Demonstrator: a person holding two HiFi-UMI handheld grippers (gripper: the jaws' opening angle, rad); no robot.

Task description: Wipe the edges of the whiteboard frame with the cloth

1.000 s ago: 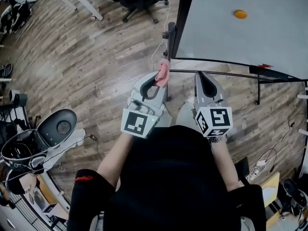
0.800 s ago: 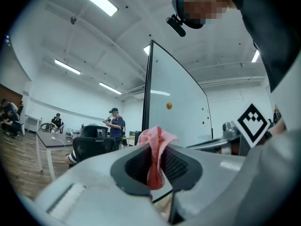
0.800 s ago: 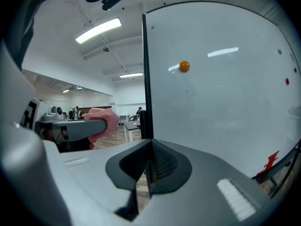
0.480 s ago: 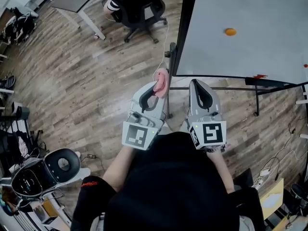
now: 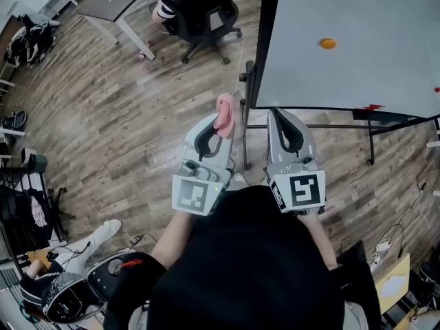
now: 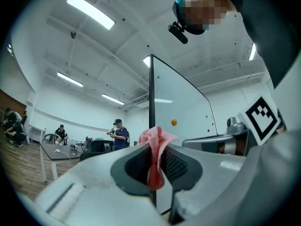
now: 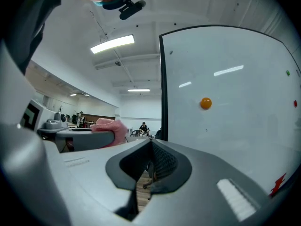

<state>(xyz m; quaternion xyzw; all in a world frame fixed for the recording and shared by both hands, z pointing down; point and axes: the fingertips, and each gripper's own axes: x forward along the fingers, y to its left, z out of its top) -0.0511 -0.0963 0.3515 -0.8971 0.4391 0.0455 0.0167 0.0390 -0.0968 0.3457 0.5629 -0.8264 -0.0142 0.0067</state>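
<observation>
Seen from overhead, past a black-clad torso: two grey handheld grippers side by side above a wooden floor [image 5: 124,115].

Pinched tight between the fingers of the left gripper [image 5: 223,119], a pink cloth [image 5: 225,107]. In the left gripper view, cloth [image 6: 155,171] bunched above the fingertips and dangling in a strip below them.

Just right of those fingers, the black frame [image 5: 265,40] of an upright whiteboard [image 5: 344,12]. Frame's left edge [image 6: 151,93] rising directly behind the cloth in the left gripper view. Narrow gap between cloth and frame in the head view, so contact impossible to judge.

Fingers of the right gripper [image 5: 277,114] clenched tip to tip on nothing, just below the board's lower left corner. In the right gripper view, closed tips [image 7: 151,144] with the frame just beyond and slightly right, and the cloth off to their left.

Beyond both sets of fingers, an orange magnet [image 5: 328,44] on the board. Far right of the fingers, a red mark [image 5: 372,108] at the bottom edge, too small to read.

Behind the fingers of each gripper, a marker cube, left [image 5: 194,193] and right [image 5: 301,191]. Bold black-and-white coded squares on both, the only print clear enough to make out.

Well beyond the left fingers, an office chair [image 5: 199,9] and a desk [image 5: 113,2].
</observation>
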